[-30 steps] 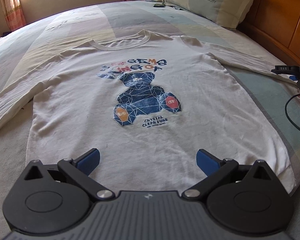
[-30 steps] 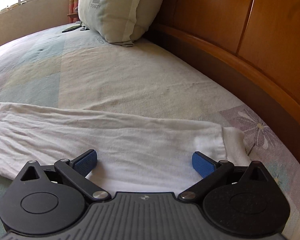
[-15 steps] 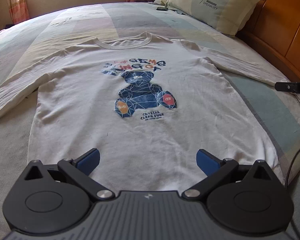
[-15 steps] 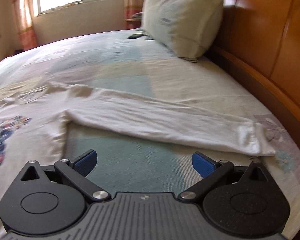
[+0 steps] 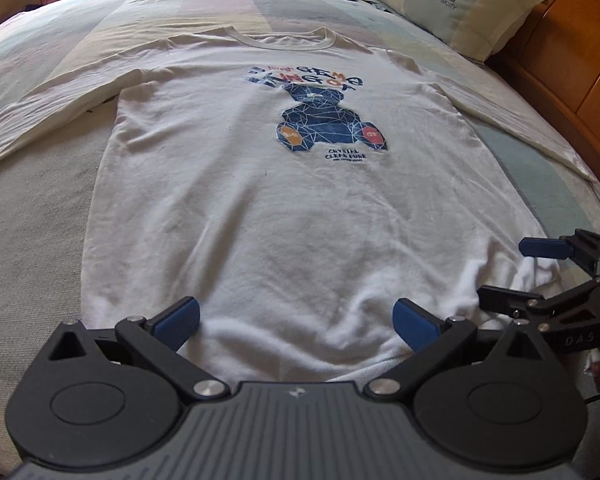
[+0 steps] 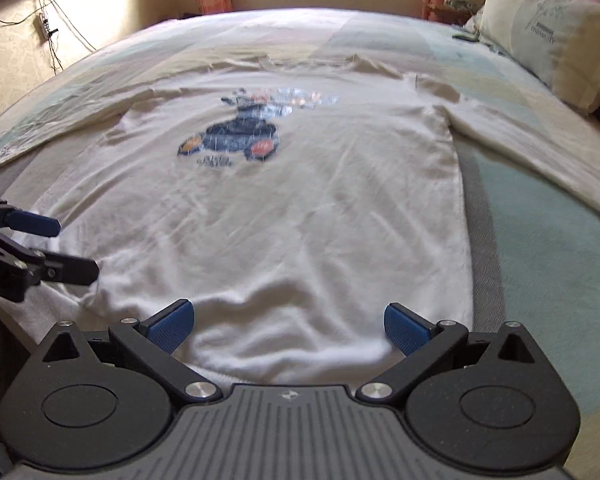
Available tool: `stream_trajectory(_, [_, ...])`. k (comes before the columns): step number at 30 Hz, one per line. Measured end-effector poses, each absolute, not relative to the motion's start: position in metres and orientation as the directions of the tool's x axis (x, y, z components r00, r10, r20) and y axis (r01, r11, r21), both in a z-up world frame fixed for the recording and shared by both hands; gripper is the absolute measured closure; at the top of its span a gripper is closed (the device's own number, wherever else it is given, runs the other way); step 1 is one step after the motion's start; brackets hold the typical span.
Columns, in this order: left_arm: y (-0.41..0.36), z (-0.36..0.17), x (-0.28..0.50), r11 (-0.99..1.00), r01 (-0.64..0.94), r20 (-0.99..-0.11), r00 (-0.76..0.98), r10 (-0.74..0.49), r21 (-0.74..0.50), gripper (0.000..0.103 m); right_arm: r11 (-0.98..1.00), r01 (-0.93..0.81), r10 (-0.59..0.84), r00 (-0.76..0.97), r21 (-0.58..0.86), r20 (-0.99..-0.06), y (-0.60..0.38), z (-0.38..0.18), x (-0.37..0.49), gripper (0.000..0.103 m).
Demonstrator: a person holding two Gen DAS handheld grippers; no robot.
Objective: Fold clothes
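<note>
- Left wrist view: a white long-sleeved shirt (image 5: 292, 200) lies face up and flat on the bed (image 5: 32, 240), its bear print showing, collar at the far end and both sleeves spread out to the sides. The left gripper (image 5: 296, 318) sits at the near hem with its jaws wide open, the hem cloth lying between the blue pads; nothing is pinched. The right gripper (image 5: 508, 276) comes in from the right at the hem's right corner, where the cloth is a little rumpled, and its jaws are apart too.
- Right wrist view: somewhat blurred. The right gripper (image 6: 286, 322) hangs over the right part of the hem with jaws spread wide and empty. The left gripper (image 6: 56, 248) shows at the left edge, just above the hem's left part, also open. A pillow (image 6: 556, 36) rests at the headboard end, well apart from the shirt.
- Progress, as I judge it: the folding has not started. No fold is visible; sleeves, sides and length all remain to be folded. Taking hold of the hem looks like the step in hand.
</note>
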State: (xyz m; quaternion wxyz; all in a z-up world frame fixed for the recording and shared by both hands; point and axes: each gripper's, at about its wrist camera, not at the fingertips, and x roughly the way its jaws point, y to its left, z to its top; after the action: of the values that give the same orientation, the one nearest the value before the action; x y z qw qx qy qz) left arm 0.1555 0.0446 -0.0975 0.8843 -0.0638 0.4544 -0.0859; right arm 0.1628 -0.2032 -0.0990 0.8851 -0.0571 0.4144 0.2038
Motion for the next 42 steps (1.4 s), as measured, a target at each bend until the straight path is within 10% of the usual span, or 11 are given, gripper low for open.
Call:
stream_trajectory(18, [0.286, 0.008, 0.171, 0.943, -0.254, -0.649, 0.759, 0.057, -0.214, 0.001, 0.931, -0.361, 0.274, 0.588, 0.056, -0.761, -0.204, -0.107, 0.152, 0.0])
stream_trajectory(30, [0.4, -0.12, 0.142, 0.662, -0.427, -0.603, 0.796, -0.047, -0.615, 0.001, 0.948, -0.316, 0.217, 0.583, 0.027, -0.783, -0.195, -0.108, 0.161, 0.0])
stream_trajectory(42, [0.416, -0.141, 0.142, 0.591, -0.368, -0.478, 0.878, -0.033, -0.718, 0.001, 0.966, -0.258, 0.165, 0.574, 0.015, -0.802, -0.188, -0.107, 0.167, 0.0])
